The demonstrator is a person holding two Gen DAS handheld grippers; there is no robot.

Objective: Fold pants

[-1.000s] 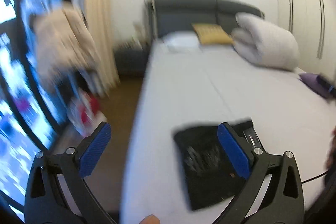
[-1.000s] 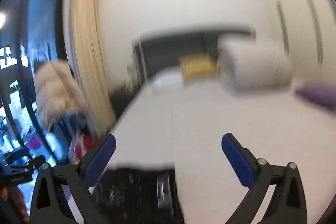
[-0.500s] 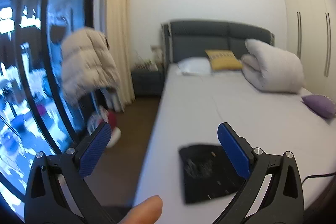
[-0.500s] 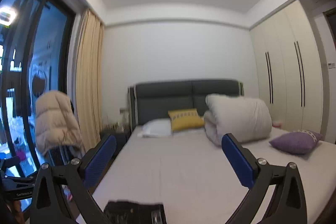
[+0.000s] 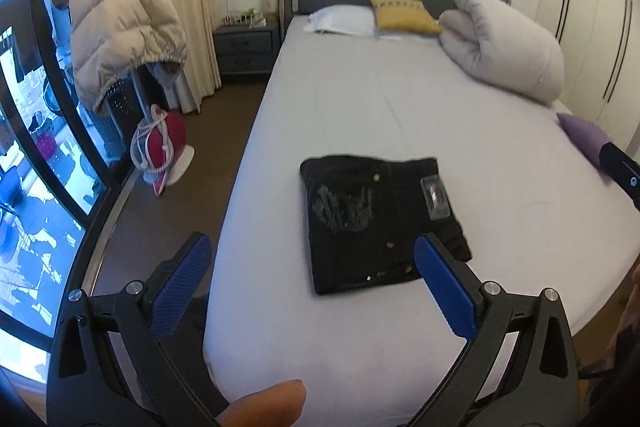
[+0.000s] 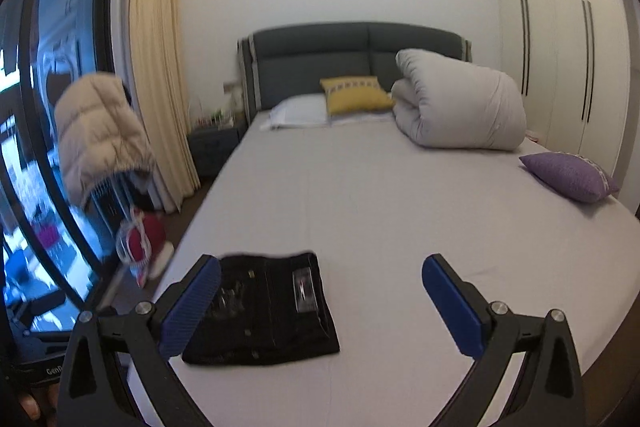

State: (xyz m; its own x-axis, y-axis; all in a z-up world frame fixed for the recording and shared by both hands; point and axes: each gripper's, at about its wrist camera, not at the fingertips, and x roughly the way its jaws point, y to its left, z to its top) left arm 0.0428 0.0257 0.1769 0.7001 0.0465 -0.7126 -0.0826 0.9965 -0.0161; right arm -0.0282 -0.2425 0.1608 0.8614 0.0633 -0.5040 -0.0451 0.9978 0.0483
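The black denim pants (image 5: pixel 376 223) lie folded on the grey bed (image 5: pixel 500 187), both grippers spread, empty; folding seems finished.

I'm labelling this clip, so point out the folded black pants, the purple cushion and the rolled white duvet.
folded black pants (image 5: pixel 376 223), left wrist view, middle of top layer.
purple cushion (image 6: pixel 568 175), right wrist view, centre of its face.
rolled white duvet (image 6: pixel 464 107), right wrist view, middle of the roll.
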